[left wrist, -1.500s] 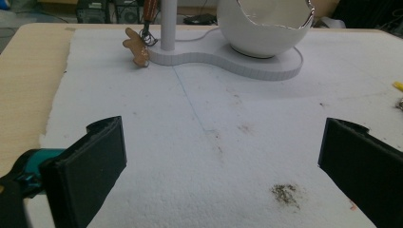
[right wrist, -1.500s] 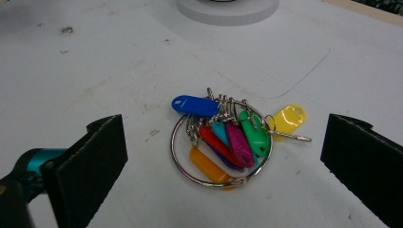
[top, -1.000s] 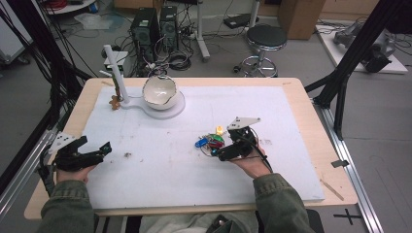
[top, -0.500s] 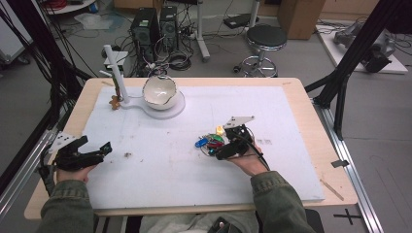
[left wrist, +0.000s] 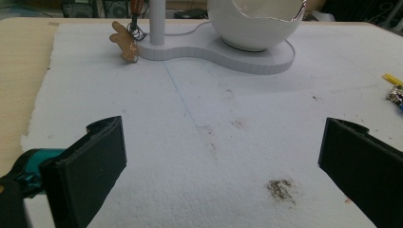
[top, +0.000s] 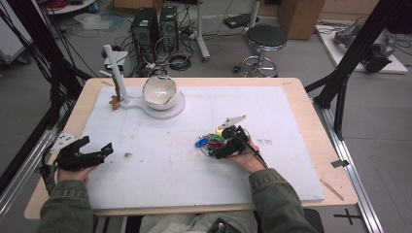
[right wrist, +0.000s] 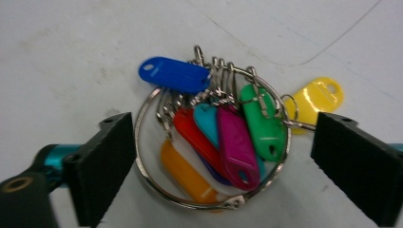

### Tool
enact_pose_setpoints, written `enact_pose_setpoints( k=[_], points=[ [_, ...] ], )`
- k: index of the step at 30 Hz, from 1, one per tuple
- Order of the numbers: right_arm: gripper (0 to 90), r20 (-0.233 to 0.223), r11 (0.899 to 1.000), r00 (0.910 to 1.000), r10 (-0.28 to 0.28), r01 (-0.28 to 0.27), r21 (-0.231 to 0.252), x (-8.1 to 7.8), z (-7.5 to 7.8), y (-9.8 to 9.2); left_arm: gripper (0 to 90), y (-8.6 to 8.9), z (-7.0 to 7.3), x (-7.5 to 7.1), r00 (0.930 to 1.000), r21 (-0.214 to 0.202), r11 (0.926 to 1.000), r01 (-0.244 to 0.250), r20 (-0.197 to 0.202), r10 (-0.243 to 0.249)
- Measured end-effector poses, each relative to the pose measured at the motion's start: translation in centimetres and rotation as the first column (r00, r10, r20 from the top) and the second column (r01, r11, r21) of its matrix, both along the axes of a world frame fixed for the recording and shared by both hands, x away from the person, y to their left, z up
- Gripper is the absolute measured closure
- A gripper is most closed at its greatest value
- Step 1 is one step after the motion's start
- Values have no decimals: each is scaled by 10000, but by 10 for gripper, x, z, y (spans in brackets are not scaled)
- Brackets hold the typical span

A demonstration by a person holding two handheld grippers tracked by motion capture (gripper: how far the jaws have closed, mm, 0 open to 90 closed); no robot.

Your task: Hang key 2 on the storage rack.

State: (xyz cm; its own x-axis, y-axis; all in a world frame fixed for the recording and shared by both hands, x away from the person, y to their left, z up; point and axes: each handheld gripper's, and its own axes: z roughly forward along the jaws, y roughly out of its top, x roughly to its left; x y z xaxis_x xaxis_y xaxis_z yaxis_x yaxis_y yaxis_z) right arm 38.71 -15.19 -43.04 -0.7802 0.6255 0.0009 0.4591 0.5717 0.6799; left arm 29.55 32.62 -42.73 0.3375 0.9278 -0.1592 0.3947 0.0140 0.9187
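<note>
high view: the right gripper (top: 219, 149) sits low over the key ring (top: 210, 142) mid-board, while the left gripper (top: 108, 149) rests released. right gripper view: jaws have just been closing, straddling the ring (right wrist: 142, 118), left pad about touching, not yet clamped.
</note>
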Motion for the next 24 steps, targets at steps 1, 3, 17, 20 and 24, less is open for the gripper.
enact_pose_setpoints(
  k=[1,3,17,20,24],
  points=[
    [256,63,9997,9999,115,-114,-198,0,0,0,24,0,0,0,10000,0,10000,11,-10,-11],
    [343,169,9991,9998,70,-63,-428,0,0,0,24,0,0,0,10000,36,10000,62,-16,-62],
    [787,356,9994,9993,-125,136,-307,-2,11,-2,24,0,0,1,9999,-42,9999,145,5,-145],
    [789,377,9998,9991,-177,181,-113,-4,14,-4,24,1,-1,1,9999,-52,9999,147,-12,-148],
    [790,383,9997,9990,-230,231,-9,-6,18,-7,24,1,-1,1,9999,-96,9998,162,-10,-162]
  ],
)
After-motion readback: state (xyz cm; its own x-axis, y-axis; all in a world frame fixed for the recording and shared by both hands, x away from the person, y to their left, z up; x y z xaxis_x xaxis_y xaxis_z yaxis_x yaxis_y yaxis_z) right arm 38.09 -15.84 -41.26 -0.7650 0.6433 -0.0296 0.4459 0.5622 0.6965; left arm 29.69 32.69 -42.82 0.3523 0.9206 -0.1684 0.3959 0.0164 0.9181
